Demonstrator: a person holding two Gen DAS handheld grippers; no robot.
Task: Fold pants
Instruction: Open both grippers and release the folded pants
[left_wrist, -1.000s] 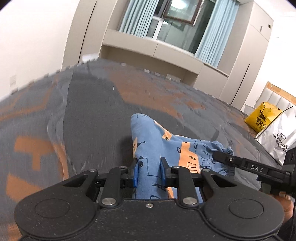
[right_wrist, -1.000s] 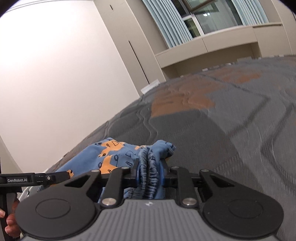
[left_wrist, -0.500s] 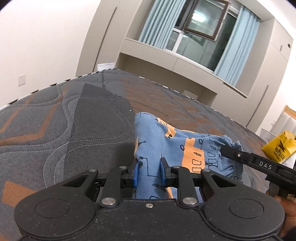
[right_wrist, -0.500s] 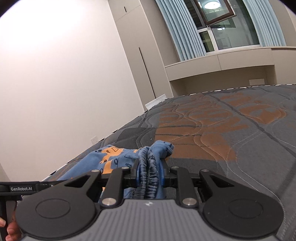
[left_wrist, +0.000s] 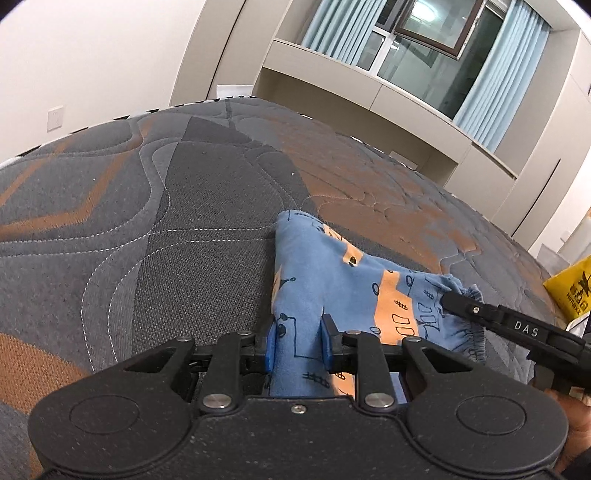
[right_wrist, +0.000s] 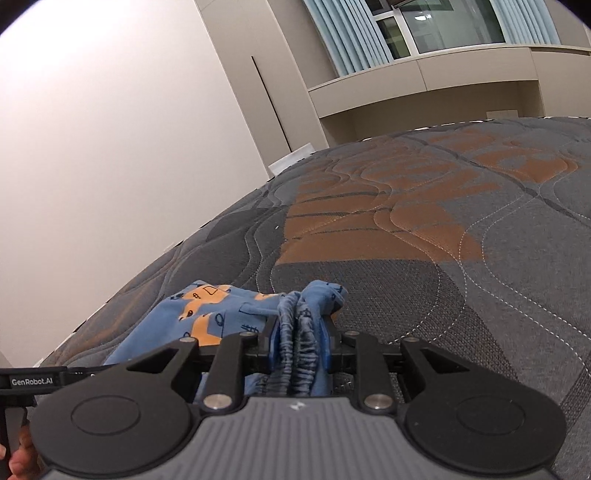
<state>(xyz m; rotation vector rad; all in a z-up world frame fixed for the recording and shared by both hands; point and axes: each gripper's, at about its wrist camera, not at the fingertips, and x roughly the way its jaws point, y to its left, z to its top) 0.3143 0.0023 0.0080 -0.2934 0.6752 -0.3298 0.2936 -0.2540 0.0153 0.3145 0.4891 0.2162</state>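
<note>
Pants (left_wrist: 354, 291) first: small blue cotton ones with an orange and dark doodle print, lying bunched on the grey and orange quilted mattress (left_wrist: 177, 229), and both claws have a piece of them.

What changed: a second ago both views were smeared with motion and the cloth was being dragged across the bed. Now the pictures are sharp, and more of the window wall shows in the left view. Both claws have also just been easing open a little. The left claw (left_wrist: 297, 343) has a flat fold of the blue leg fabric between its blue pads, and it looks clenched on it, though not hard. The right claw (right_wrist: 301, 341) is grasping the gathered elastic waistband (right_wrist: 295, 332), with ruched layers stuffed between its jaws (that bundle is thick, so a wider gap doesn't mean it let go).

My read is that the carry is ending and the pants are being set down for the next fold, with release probably close. Nothing is flat yet, so I'd say the fold is far from done.

Pose: both claws point forward and tilt down toward the mattress, sitting low over it. In the left view the right claw's black finger (left_wrist: 491, 321) reaches in from the right onto the waistband edge. The left claw's arm shows at the left edge of the right view, with a bit of the person's hand (right_wrist: 18, 454) below it.
</note>
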